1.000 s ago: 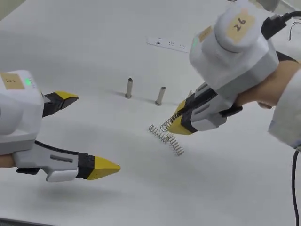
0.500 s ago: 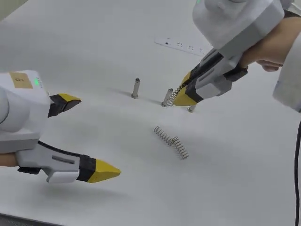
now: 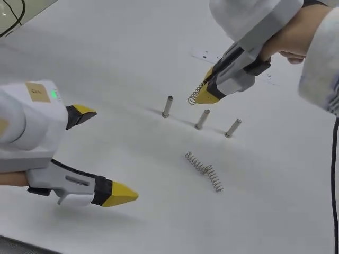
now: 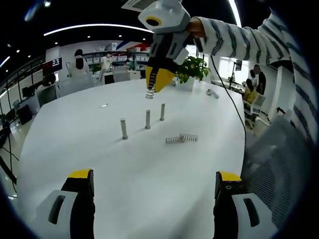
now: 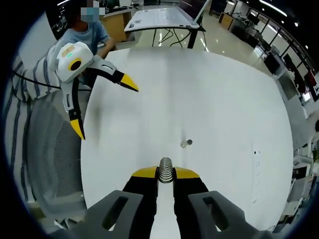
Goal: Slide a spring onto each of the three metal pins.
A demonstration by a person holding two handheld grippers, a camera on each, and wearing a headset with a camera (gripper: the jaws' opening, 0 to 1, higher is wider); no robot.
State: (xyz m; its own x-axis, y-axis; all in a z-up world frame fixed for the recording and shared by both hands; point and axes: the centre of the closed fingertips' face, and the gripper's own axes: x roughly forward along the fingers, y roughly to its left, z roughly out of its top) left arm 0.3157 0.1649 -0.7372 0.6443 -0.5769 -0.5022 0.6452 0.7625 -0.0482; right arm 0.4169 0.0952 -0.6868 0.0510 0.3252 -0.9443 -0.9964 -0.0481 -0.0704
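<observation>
Right gripper (image 3: 204, 97) — jaws clamp spring (image 3: 194, 96) above pins (image 3: 202, 119).

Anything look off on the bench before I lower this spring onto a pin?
Nothing damaged. The three pins stand upright and bare. One oddity: the two loose springs on the table lie touching end to end at a slight angle, possibly hooked together; I cannot tell. The right tool grips the third spring.
</observation>
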